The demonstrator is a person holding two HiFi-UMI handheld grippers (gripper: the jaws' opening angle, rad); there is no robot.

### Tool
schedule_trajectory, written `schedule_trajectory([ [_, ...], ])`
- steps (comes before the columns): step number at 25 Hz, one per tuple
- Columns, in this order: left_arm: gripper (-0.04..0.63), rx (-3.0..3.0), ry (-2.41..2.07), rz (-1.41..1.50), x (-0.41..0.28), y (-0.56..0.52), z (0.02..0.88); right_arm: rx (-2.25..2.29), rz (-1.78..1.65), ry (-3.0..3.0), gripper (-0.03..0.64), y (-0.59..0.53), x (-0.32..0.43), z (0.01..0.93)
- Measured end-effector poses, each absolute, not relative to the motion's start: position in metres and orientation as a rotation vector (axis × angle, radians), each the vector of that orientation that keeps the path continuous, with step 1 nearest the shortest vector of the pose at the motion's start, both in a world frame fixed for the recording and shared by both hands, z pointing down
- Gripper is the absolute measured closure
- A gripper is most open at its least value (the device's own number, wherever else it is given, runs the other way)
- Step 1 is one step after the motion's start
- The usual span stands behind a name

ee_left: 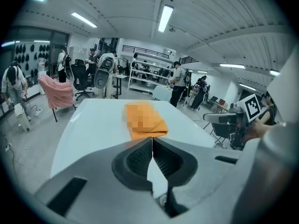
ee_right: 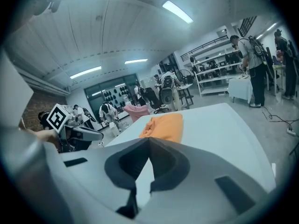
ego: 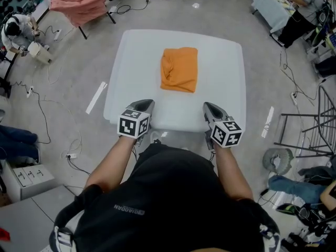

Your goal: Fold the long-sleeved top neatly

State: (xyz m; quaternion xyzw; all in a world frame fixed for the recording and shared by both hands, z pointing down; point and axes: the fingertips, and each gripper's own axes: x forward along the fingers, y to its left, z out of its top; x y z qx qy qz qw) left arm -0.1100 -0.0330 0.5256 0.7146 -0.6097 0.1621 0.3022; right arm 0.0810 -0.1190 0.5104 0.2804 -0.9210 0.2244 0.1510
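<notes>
**Gripper state.** The left gripper (ee_left: 152,140) is fully closed: its 2 jaws meet at the tips and nothing is between them. The right gripper (ee_right: 148,139) is in the same condition, closed and empty. Both hover over the near edge of the white table (ego: 223,62), 1 on each side of the person's body, pointing forward and slightly down.

**Location of the workpiece.** The orange long-sleeved top (ego: 179,69) lies near the middle of the table, well apart from both grippers. It forms a compact rectangle of several layers. The folding appears to be finished or almost finished.

**Hazards from this state.**

1. The left side of the bundle shows a bunched crease in the head view. If it is left alone, the result is judged less than neat.
2. A correction made with closed jaws can only push. Pushing is likely to slide the whole stack on the smooth table or ruck the upper layers.
3. A pinch that takes only the top layer is likely to peel the fold open when lifted.
4. A low pass across the table risks dragging a tip through the bundle's near edge and skewing it.
</notes>
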Motion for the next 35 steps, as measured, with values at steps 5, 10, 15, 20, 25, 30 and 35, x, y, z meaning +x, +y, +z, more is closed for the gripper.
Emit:
schedule_trajectory([
  [5, 0.588, 1.898, -1.619, 0.426, -0.1070, -0.0327, 0.5237, 0.801, 0.633, -2.641, 0.614, -0.1180, 0.0832, 0.5091],
  [10, 0.588, 1.911, -1.617, 0.427, -0.1053, -0.0336, 0.5200, 0.800, 0.619, -2.645, 0.614, -0.1181, 0.0828, 0.5060],
  [15, 0.588, 1.916, -1.617, 0.424, -0.1069, -0.0372, 0.5187, 0.799, 0.623, -2.635, 0.614, -0.1207, 0.0819, 0.5084],
  [20, 0.588, 1.919, -1.618, 0.421, -0.1083, -0.0381, 0.5166, 0.804, 0.627, -2.630, 0.614, -0.1208, 0.0812, 0.5090],
  [25, 0.588, 1.917, -1.619, 0.423, -0.1122, -0.0388, 0.5170, 0.811, 0.634, -2.629, 0.614, -0.1229, 0.0788, 0.5088],
  [30, 0.588, 1.919, -1.618, 0.423, -0.1130, -0.0407, 0.5186, 0.814, 0.643, -2.620, 0.614, -0.1243, 0.0790, 0.5125],
  [35, 0.588, 1.916, -1.612, 0.422, -0.1150, -0.0389, 0.5189, 0.815, 0.651, -2.612, 0.614, -0.1218, 0.0757, 0.5130],
])
